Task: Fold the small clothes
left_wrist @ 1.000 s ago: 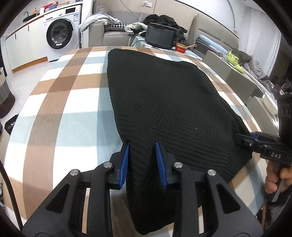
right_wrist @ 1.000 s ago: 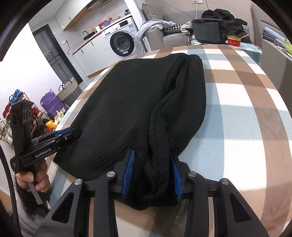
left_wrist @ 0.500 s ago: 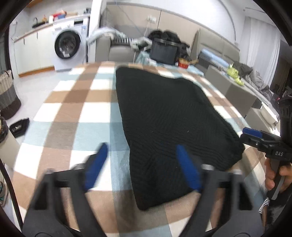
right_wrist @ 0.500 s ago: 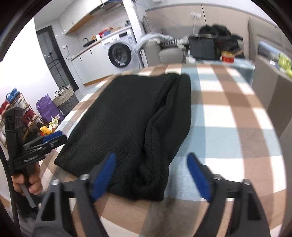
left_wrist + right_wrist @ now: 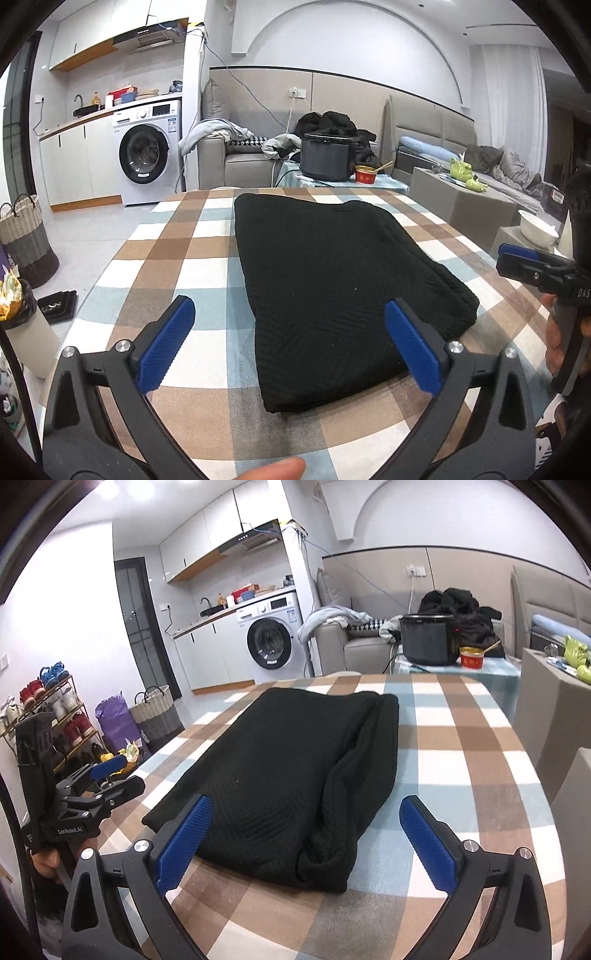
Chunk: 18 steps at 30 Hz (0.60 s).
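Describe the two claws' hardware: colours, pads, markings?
Both match: black plastic frames with triangular cut-outs, silver screws, blue ribbed pads. Left claw; right claw. White lettering: "DAS" on the right one's body, "GenRobot.AI" on the left's. No sleeves visible.

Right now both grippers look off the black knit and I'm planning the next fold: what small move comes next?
Probably bring both down to its near edge again: left gripper and right gripper are opening, nothing between them, and the black knit lies long.
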Motion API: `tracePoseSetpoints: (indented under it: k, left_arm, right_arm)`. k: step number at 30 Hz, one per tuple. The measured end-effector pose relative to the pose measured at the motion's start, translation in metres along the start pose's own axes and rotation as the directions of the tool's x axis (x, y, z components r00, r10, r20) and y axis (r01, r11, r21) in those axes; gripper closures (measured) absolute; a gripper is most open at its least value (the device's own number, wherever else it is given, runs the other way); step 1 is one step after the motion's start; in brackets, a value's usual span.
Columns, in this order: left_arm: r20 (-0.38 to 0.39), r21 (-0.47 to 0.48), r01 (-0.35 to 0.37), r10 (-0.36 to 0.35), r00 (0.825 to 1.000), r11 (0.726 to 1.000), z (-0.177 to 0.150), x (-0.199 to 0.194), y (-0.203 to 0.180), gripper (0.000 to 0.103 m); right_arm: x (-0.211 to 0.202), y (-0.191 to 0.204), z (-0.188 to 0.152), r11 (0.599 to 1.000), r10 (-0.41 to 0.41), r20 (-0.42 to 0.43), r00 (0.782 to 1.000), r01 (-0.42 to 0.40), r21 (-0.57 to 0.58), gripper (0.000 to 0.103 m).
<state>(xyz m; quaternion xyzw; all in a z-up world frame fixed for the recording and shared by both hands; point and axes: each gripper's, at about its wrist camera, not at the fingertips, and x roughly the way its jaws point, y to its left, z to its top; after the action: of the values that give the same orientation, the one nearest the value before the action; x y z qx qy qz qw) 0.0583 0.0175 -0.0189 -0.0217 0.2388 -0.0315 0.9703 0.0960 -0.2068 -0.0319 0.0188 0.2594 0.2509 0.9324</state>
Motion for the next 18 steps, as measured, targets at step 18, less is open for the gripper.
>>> tracePoseSetpoints:
  k: [18]
  left_arm:
    - [0.039,-0.03,-0.003,0.004,0.999,1.0,-0.006,-0.001,0.009,0.001]
  right_arm:
    - [0.001,0.017,-0.012,0.991,-0.05,0.104,0.993,0.062,-0.122,0.0]
